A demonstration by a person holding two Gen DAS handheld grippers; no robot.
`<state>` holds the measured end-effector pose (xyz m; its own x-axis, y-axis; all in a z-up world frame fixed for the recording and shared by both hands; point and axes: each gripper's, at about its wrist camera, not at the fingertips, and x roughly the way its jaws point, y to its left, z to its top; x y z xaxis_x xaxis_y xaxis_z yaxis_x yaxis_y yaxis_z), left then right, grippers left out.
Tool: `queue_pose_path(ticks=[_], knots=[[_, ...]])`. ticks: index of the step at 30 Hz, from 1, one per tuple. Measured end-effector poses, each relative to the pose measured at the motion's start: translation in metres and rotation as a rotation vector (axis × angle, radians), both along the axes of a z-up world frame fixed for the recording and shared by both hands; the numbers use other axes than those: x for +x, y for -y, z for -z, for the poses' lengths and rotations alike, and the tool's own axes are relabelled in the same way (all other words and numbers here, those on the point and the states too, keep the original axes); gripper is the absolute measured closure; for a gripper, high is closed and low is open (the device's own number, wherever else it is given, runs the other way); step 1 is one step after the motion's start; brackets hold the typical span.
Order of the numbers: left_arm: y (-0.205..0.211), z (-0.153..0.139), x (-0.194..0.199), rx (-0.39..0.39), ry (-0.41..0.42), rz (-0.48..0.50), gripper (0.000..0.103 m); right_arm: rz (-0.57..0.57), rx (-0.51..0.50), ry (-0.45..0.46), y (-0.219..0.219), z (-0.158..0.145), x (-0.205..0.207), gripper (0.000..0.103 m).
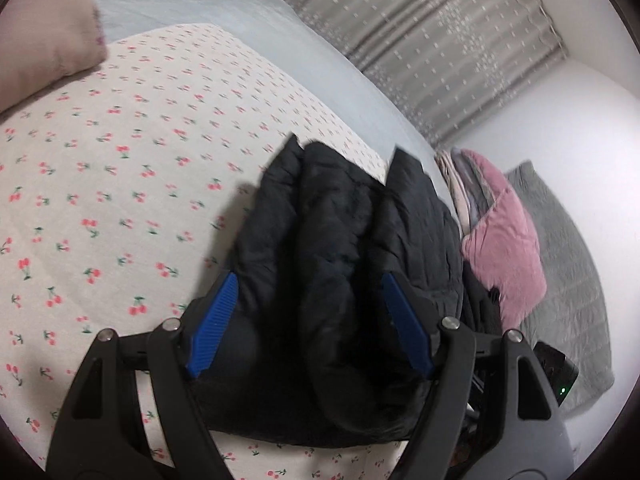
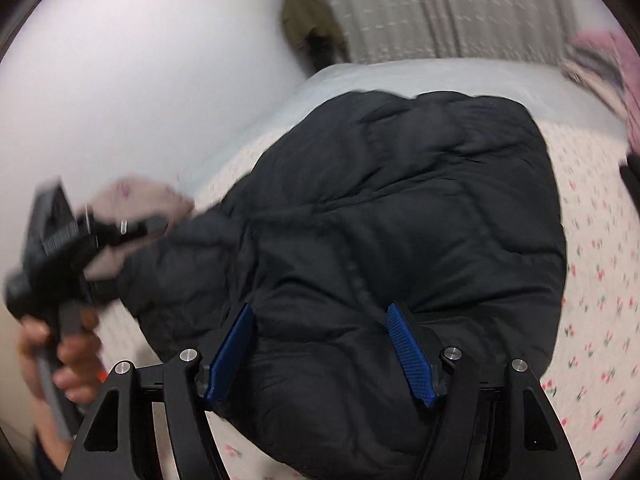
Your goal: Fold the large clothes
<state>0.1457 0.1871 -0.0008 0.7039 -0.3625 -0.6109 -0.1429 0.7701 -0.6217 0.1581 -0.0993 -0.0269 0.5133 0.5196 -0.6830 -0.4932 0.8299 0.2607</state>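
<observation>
A black puffer jacket (image 1: 340,264) lies folded into a thick bundle on a cherry-print bedsheet (image 1: 120,200). My left gripper (image 1: 308,280) is open, its blue pads (image 1: 216,332) standing either side of the bundle's near end without pinching it. In the right wrist view the jacket (image 2: 400,220) spreads wide over the sheet (image 2: 592,300). My right gripper (image 2: 320,312) is open just above the jacket's near part, blue pads (image 2: 408,356) apart. The left gripper's body, held by a hand, shows at the left edge (image 2: 60,248), blurred.
A beige pillow (image 1: 44,36) lies at the far left of the bed. A stack of folded clothes with a pink padded piece (image 1: 504,240) and a grey quilted blanket (image 1: 568,280) sit right of the jacket. Grey curtains (image 1: 440,40) and white walls lie beyond the bed.
</observation>
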Motion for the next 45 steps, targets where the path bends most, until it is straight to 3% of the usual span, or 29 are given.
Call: queue_pose_path(ticks=[4, 8, 10, 12, 15, 18, 21, 24, 29, 33, 35, 38, 41, 45], knots=[[0.019, -0.004, 0.006, 0.081, 0.005, 0.013, 0.027, -0.060, -0.097, 0.002, -0.029, 0.014, -0.006, 0.032], [0.037, 0.010, 0.021, 0.187, -0.087, -0.005, 0.025, -0.106, -0.126, -0.006, -0.047, 0.022, -0.001, 0.032], [0.041, 0.018, 0.025, 0.210, -0.107, -0.017, 0.040, -0.111, -0.132, -0.010, -0.051, 0.024, -0.002, 0.032], [0.047, 0.021, 0.029, 0.224, -0.097, 0.011, 0.073, -0.106, -0.109, -0.025, -0.048, 0.022, 0.003, 0.032], [0.051, 0.020, 0.026, 0.260, -0.080, 0.016, 0.087, -0.092, -0.021, -0.057, -0.033, 0.007, 0.005, 0.033], [0.041, 0.017, 0.018, 0.213, -0.070, -0.001, 0.089, -0.032, 0.075, 0.035, -0.009, -0.023, 0.002, 0.032], [0.037, 0.017, 0.012, 0.206, -0.064, -0.010, 0.090, 0.061, 0.161, 0.081, 0.016, -0.038, 0.012, 0.032], [0.033, 0.035, 0.015, 0.194, -0.122, -0.009, 0.089, 0.110, 0.140, 0.016, 0.018, -0.026, 0.039, 0.032], [0.030, 0.053, 0.023, 0.191, -0.196, -0.007, 0.086, 0.060, -0.026, -0.101, -0.008, 0.021, 0.087, 0.032], [0.029, 0.042, 0.022, 0.228, -0.210, -0.026, 0.077, 0.044, -0.176, -0.085, -0.033, 0.037, 0.080, 0.031], [0.022, 0.027, 0.017, 0.206, -0.190, -0.075, 0.077, 0.039, -0.182, -0.103, -0.035, 0.041, 0.083, 0.031], [0.024, -0.013, 0.003, 0.296, -0.055, -0.150, 0.073, 0.029, -0.204, -0.108, -0.048, 0.048, 0.090, 0.031], [0.042, -0.034, -0.001, 0.331, 0.053, -0.100, 0.049, 0.022, -0.226, -0.099, -0.057, 0.048, 0.093, 0.031], [0.062, -0.038, 0.008, 0.320, 0.076, -0.010, 0.047, -0.001, -0.166, -0.133, -0.044, 0.030, 0.094, 0.030]])
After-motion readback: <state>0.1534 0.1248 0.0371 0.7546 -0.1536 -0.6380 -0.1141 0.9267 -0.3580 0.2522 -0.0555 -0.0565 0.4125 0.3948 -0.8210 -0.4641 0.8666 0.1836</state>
